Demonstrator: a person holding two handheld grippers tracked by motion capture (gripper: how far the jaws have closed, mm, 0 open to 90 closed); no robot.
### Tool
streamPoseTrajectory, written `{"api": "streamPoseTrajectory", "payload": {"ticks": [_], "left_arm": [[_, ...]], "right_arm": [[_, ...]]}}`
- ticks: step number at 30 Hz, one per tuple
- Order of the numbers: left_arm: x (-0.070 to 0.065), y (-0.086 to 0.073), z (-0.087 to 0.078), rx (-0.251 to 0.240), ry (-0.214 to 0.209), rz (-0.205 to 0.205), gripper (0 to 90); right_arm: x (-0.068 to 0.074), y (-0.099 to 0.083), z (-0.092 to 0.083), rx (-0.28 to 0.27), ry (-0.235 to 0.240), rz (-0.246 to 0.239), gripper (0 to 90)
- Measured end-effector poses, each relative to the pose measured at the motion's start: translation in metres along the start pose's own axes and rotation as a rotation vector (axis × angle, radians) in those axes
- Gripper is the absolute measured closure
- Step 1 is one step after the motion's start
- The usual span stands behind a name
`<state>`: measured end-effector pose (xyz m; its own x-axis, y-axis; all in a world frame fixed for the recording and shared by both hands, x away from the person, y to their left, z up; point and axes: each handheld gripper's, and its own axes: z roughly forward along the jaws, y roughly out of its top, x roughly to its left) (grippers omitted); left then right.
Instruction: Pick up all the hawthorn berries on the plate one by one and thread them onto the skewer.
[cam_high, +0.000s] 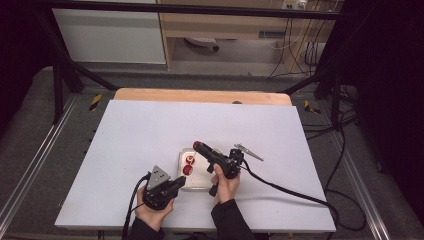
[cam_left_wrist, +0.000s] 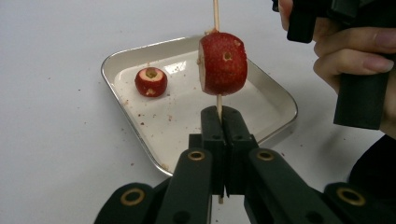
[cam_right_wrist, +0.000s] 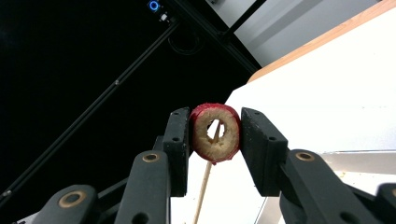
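A wooden skewer (cam_left_wrist: 216, 14) stands upright, pinched near its lower end by the left gripper (cam_left_wrist: 219, 122), with one red fruit (cam_left_wrist: 223, 63) threaded just above the jaws. The right gripper (cam_right_wrist: 215, 135) clamps a hollowed fruit piece (cam_right_wrist: 215, 132); the skewer tip seems to sit inside its hole. Beyond the left jaws lies a metal tray (cam_left_wrist: 273, 93) holding another cored fruit (cam_left_wrist: 151, 81).

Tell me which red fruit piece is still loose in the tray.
The cored piece lying at the tray's far left corner. The second piece is on the skewer; the third sits in the right tool.
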<state>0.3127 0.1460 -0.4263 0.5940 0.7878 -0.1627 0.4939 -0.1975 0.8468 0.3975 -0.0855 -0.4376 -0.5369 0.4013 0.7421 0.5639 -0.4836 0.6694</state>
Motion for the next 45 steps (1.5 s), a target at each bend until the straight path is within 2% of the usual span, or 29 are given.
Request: {"api": "streamPoseTrajectory", "payload": {"ticks": [2,5,14,18,22,25,31,33,36,38,40,41,43,45], "left_arm": [[-0.001,-0.001,0.000,0.009,-0.003,-0.003,89.1],[-0.001,-0.002,0.000,-0.014,-0.002,-0.010,89.0],[-0.009,-0.005,0.003,-0.042,0.001,-0.073,88.6],[-0.013,-0.005,0.007,-0.036,0.003,-0.084,88.6],[-0.011,-0.002,0.006,-0.051,0.011,-0.083,88.6],[-0.009,-0.001,0.008,-0.046,0.013,-0.084,88.6],[-0.009,-0.001,0.012,-0.043,0.009,-0.061,88.7],[-0.006,0.000,0.010,-0.055,0.007,-0.068,88.7],[-0.005,0.000,0.009,-0.067,0.003,-0.054,88.7],[-0.006,0.002,0.008,-0.097,0.000,-0.051,88.8],[-0.005,0.010,0.009,-0.082,0.012,-0.054,88.7],[-0.003,0.011,0.011,-0.071,0.005,-0.057,88.7],[-0.004,0.010,0.014,-0.067,0.014,-0.030,88.7],[-0.002,0.009,0.014,-0.067,0.008,-0.026,88.6]], "right_arm": [[0.000,0.003,-0.001,-0.020,-0.006,-0.001,64.4],[0.003,0.007,-0.001,-0.023,-0.006,-0.013,64.3],[0.002,0.001,-0.001,-0.053,0.004,-0.001,64.3],[0.003,0.002,-0.002,-0.033,0.013,0.005,64.2],[0.004,0.000,-0.003,0.012,0.012,0.007,64.2],[0.005,-0.002,-0.004,0.016,0.011,0.009,64.1],[0.006,-0.002,-0.005,0.035,0.001,-0.004,64.2],[0.007,0.000,-0.006,0.045,0.005,-0.010,64.2],[0.009,0.000,-0.007,0.053,0.010,-0.009,64.3],[0.009,-0.001,-0.007,0.077,0.005,-0.011,64.3],[0.007,-0.009,-0.005,0.126,0.012,0.008,64.3],[0.006,-0.014,-0.005,0.120,0.015,0.009,64.2],[0.007,-0.014,-0.006,0.117,0.002,-0.017,64.2],[0.008,-0.012,-0.006,0.135,-0.008,-0.034,63.9]]}}
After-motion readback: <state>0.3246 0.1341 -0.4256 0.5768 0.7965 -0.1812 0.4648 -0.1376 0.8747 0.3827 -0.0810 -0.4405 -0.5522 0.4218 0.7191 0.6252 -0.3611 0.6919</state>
